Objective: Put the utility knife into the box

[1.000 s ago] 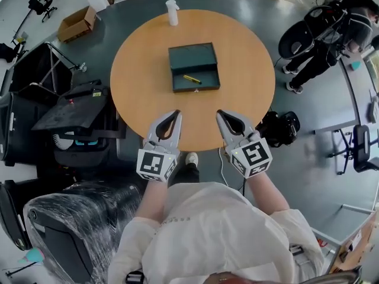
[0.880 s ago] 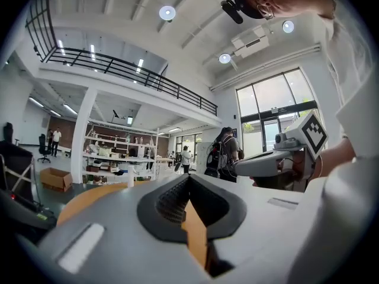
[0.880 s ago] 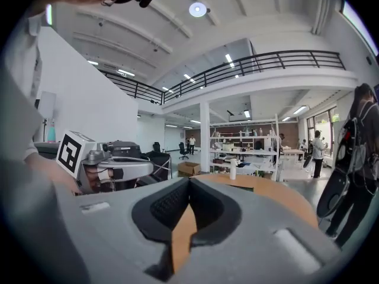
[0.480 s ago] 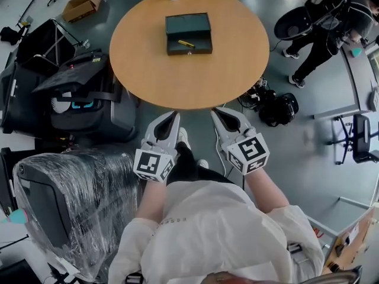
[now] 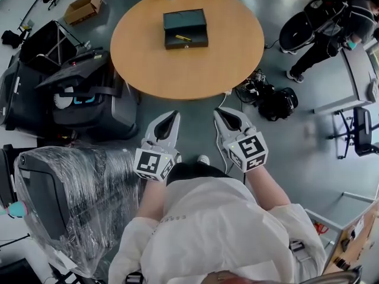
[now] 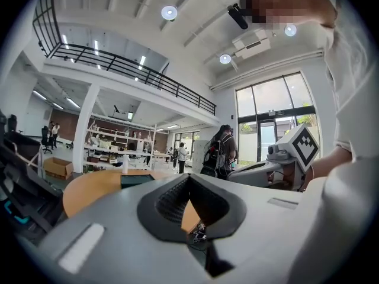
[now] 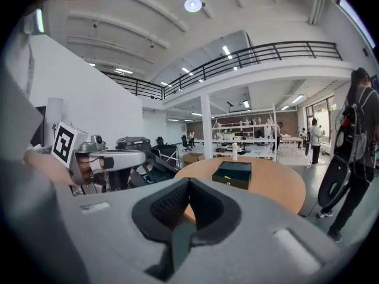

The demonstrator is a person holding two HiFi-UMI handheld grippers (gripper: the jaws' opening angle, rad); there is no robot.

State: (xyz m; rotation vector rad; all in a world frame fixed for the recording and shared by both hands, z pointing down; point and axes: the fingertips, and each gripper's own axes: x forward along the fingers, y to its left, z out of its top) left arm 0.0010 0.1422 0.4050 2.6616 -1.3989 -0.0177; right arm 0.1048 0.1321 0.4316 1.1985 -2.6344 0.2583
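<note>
With left tongs (image 5: 173, 115) and right tongs (image 5: 218, 113) both closed on nothing, stood on grey hall floor (image 5: 195, 129), well apart from round wooden table (image 5: 189, 70); viewed utility knife (image 5: 183, 38) lying inside open box (image 5: 198, 22) there.

A big open lab or workshop hall: railed mezzanine (image 7: 266, 55), shelving racks (image 7: 249, 132), tall windows (image 6: 272, 117), a film-wrapped machine (image 5: 65, 200), a carton (image 5: 83, 6), a round desk (image 5: 189, 64).
</note>
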